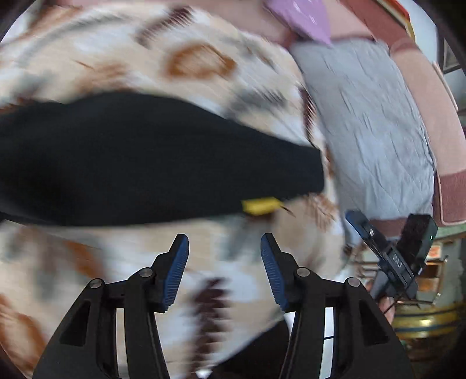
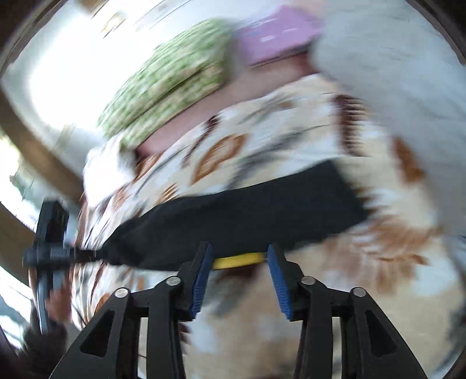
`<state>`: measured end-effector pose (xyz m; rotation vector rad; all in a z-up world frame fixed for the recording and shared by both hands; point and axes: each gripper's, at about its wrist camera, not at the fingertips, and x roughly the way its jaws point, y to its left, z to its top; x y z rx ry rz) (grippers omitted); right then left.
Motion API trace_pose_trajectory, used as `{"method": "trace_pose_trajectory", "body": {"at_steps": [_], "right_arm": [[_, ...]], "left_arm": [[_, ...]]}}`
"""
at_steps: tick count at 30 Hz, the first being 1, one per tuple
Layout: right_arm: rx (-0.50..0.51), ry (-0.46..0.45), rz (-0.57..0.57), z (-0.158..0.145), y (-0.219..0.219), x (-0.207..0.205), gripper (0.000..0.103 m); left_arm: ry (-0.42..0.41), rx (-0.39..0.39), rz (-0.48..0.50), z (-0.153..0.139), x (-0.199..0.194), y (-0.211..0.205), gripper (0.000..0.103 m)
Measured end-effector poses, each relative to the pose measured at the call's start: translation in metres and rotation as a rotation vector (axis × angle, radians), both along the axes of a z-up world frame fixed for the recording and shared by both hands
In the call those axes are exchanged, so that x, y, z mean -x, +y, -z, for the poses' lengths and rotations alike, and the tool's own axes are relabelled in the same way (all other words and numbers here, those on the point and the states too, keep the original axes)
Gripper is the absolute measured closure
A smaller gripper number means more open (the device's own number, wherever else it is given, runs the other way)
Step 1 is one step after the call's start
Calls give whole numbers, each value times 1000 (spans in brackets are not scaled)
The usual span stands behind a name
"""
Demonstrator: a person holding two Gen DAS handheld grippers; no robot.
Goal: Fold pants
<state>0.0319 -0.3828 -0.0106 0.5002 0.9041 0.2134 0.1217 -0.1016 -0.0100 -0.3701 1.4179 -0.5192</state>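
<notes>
Here, both grippers (image 1: 224, 269) (image 2: 239, 280) empty above pants (image 1: 145, 157).

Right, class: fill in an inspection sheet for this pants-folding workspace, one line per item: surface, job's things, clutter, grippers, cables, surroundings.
Surface: patterned cream-and-brown bedcover, blurred.
Job's things: black pants lying in a long strip on the bedcover, yellow tag at the near edge.
Clutter: grey quilted cloth, purple item, green checked pillow.
Grippers: left gripper jaws open, nothing between them; right gripper jaws open, short of the tag.
Cables: nothing seen.
Surroundings: bright window and wooden frame in the right wrist view; details too blurred.
</notes>
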Motion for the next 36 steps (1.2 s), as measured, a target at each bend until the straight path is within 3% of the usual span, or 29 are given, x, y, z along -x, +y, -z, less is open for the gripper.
{"method": "trace_pose_trajectory", "body": {"at_steps": [5,8,13,19,28,36], "right_arm": [[-26,37,94,8,-62,7,48],[-74,58,108,21,-82,0,48],[-117,80,112,43,-95,-14,48],[-145,81,95,54,-104,-27,47],[-167,76,104,60,-115,-41,43],[-163,43,61,49,-103,-59,43]], "left_arm": [[57,48,-35,22,6,-72,53],[112,92,-151,36,3,-87,53],[278,276,-365,67,0,-104,53],[294,323,-531,79,-1,-115,53],[255,274,-577,80,-18,-121,55],[232,267,-451,65,-8,-115,55]]}}
